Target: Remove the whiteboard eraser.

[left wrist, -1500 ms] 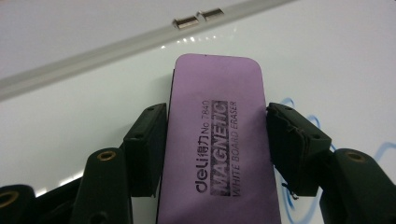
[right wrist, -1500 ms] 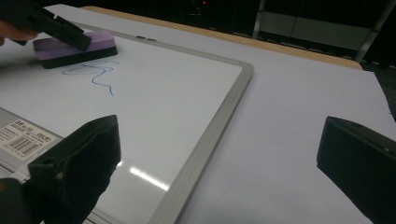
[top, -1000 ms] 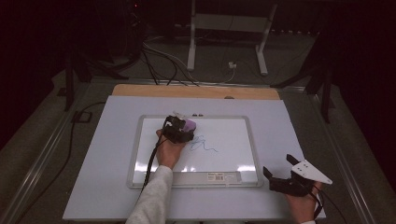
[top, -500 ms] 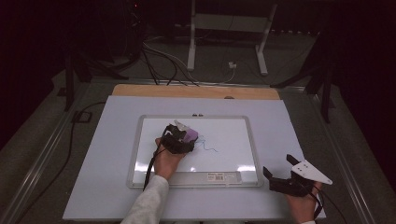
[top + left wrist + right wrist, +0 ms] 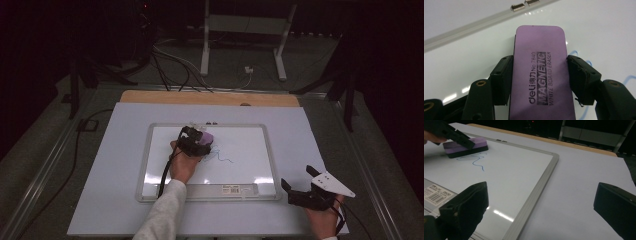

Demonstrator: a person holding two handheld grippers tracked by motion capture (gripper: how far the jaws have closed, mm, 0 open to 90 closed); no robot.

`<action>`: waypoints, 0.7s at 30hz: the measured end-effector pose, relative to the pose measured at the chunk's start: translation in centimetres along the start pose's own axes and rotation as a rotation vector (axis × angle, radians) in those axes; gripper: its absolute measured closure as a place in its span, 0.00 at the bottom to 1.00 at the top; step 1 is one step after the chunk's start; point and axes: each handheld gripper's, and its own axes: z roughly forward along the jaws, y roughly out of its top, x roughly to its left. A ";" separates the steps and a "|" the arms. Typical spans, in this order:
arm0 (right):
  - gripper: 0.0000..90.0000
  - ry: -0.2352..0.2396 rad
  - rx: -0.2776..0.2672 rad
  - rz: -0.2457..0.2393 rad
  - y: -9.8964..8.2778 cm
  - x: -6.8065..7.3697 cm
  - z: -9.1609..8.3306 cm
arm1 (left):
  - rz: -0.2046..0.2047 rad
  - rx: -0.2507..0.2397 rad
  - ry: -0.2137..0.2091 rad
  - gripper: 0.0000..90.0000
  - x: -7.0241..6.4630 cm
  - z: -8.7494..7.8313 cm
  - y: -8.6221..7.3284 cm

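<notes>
Eraser (image 5: 540, 72), purple and clamped by its long sides between the left gripper's (image 5: 540, 75) fingers (image 5: 502, 80), lay flat on the whiteboard (image 5: 250, 150) beside a blue scribble (image 5: 222, 157). The left gripper view gave the print on its top, "MAGNETIC WHITE BOARD ERASER", which the high view was too far off to show; there it was a purple patch under the gripper (image 5: 197, 142). From the right gripper view the eraser's (image 5: 465, 146) dark underside met the board just above the squiggle (image 5: 477, 162). The right gripper (image 5: 312, 192) rested on the white sheet covering the table (image 5: 100, 200), off the board's lower right corner, its fingers (image 5: 465, 210) wide apart with nothing between them.
</notes>
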 end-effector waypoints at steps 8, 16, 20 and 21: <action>0.00 0.002 0.001 -0.001 0.0 0.0 0.0 | 0.010 0.011 -0.011 0.46 -0.4 -0.2 -0.1; 0.00 0.002 0.001 0.002 0.0 0.0 0.0 | 0.048 0.012 -0.046 0.46 -1.4 -1.4 -1.5; 0.00 0.001 0.001 0.002 0.0 0.0 0.0 | 0.068 0.021 -0.067 0.46 -2.0 -2.2 -2.3; 0.00 0.001 0.000 0.003 0.0 0.0 0.0 | 0.075 0.025 -0.069 0.46 -2.1 -2.4 -2.5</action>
